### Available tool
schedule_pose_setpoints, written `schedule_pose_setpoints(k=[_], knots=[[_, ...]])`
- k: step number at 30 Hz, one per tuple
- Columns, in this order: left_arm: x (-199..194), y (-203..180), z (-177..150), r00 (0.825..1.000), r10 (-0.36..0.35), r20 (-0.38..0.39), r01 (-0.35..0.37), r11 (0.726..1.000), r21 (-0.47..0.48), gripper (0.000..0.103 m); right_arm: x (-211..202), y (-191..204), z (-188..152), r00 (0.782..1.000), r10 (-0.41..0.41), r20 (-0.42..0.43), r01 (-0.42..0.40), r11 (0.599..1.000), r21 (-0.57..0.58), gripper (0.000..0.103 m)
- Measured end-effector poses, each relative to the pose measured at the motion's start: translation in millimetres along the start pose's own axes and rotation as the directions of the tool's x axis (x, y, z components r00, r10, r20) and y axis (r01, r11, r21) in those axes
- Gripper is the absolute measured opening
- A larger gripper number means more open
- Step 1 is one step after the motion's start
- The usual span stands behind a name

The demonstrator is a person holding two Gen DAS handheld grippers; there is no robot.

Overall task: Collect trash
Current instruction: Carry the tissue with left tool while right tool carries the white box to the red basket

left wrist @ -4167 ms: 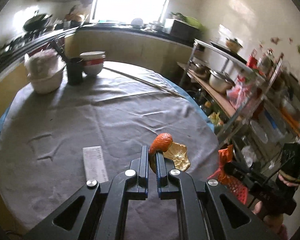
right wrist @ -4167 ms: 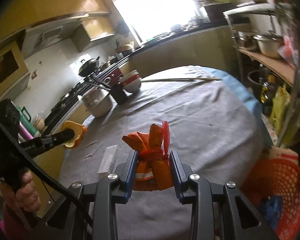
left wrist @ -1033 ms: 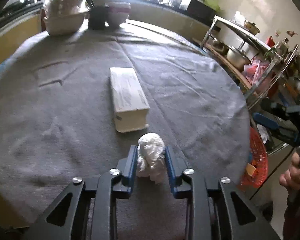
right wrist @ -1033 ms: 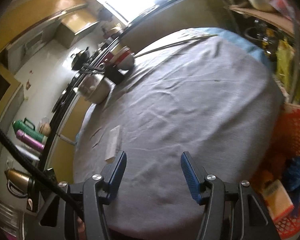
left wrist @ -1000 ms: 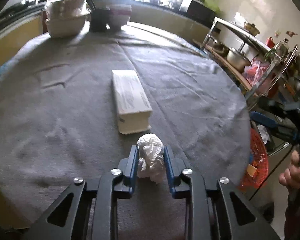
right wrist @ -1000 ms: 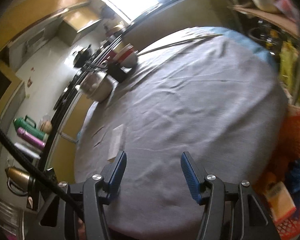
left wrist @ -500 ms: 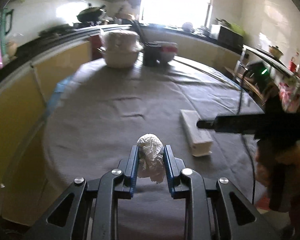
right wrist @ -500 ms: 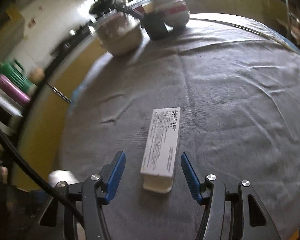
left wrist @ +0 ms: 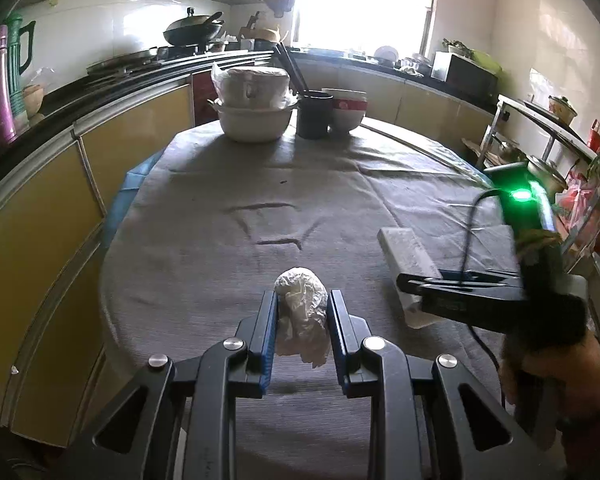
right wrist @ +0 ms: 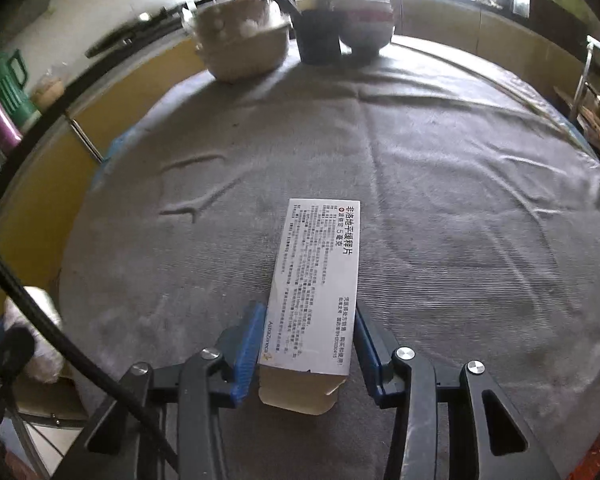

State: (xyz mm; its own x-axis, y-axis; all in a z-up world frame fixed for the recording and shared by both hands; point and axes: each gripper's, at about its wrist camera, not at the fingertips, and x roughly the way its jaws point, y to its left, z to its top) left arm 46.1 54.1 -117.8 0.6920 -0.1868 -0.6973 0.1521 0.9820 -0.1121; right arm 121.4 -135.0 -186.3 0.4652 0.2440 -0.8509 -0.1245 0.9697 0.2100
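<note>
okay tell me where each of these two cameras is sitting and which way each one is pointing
Left wrist view: sits on the left claw, looking across the round table toward the window; its claw is shut on a crumpled tissue; the right claw and the hand holding it show at right.
Right wrist view: sits on the right claw, angled down at the white box, on which its jaws have just been closing.
Shared: the table, the box and the bowls at the far edge.
</note>
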Motion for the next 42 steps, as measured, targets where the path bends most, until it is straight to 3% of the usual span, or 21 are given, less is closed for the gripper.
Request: schedule_pose_setpoints(k=[5,18,33,42], knots=[[2.8,-12.1,4.4,1.000,-0.008,-0.013,0.008,1.000,0.019,0.026,-38.9,-28.4,-6.3,0.995,0.065,0.080,-0.070,0.996,0.064,0.047],[3.0,-83.0,25.9,0.997,-0.075,-0.024,0.078,0.986,0.145,0.026,-118.7,-102.1,-46.2,0.959,0.092,0.268,-0.153,0.964,0.217,0.047],[2.1,-153.4,37.1,0.992,-0.123,-0.043,0.130,0.959,0.252,0.026,-161.0,-187.0,-106.1,0.931,0.024,0.363,-0.172,0.908,0.382,0.047],[-1.1,-194.6,36.9,0.984,-0.171,-0.046,0.177,0.929,0.325,0.026,-190.5,-232.6,-135.9,0.907,-0.042,0.419,-0.177,0.865,0.470,0.047]])
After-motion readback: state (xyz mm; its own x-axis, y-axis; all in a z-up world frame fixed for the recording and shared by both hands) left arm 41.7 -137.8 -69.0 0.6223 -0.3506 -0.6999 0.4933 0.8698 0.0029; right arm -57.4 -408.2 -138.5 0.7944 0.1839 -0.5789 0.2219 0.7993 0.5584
